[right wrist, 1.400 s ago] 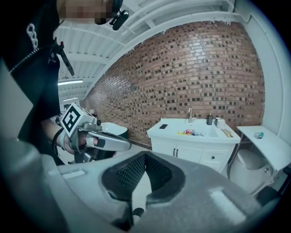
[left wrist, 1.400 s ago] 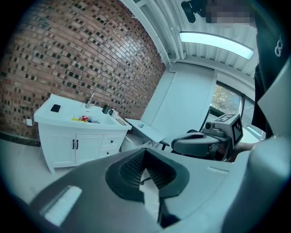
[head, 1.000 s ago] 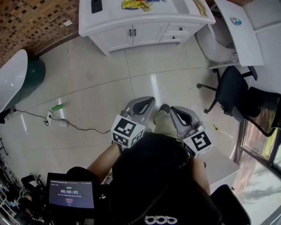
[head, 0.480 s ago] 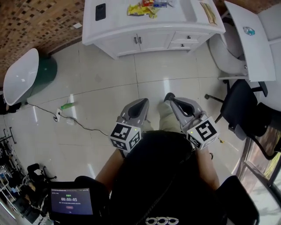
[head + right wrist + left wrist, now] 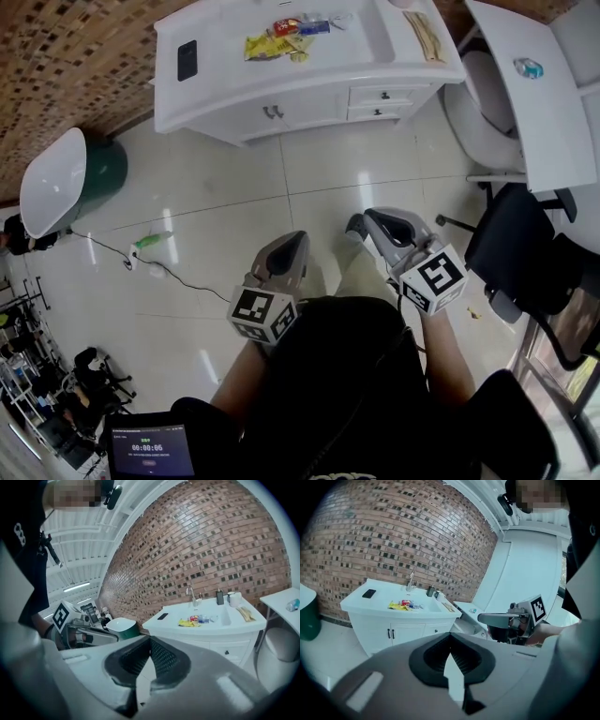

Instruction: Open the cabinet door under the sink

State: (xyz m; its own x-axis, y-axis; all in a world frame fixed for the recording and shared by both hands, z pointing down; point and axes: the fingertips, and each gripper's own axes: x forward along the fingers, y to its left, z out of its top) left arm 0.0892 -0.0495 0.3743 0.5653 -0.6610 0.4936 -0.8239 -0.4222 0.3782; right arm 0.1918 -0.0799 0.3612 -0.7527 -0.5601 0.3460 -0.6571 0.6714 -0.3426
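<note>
**Head view.** The cabinet [image 5: 309,89] is standing at the top of the frame, and its doors [image 5: 267,114] are sitting shut below the counter. A phone [image 5: 187,60] and wrappers [image 5: 267,44] are lying on the cabinet top. A bin [image 5: 89,178] is standing left of the cabinet. A chair [image 5: 520,248] is standing right of the cabinet, nearer the person. The left gripper [image 5: 289,248] and right gripper [image 5: 380,225] are hovering over the floor [image 5: 234,206], well apart from the cabinet, and both are pointing toward it.

**Left gripper view.** The left gripper [image 5: 450,641] is holding its jaws pressed together at the tips, with nothing between them. The cabinet [image 5: 401,620] is showing beyond the jaws, with its doors [image 5: 389,633] shut. A faucet [image 5: 411,580] is standing upright at the back of the cabinet top. The right gripper [image 5: 499,618] is showing right of the cabinet.

**Right gripper view.** The right gripper [image 5: 150,646] is likewise keeping its jaws together and empty. The cabinet [image 5: 213,632] is showing beyond them, with the bin [image 5: 123,626] to its left.
</note>
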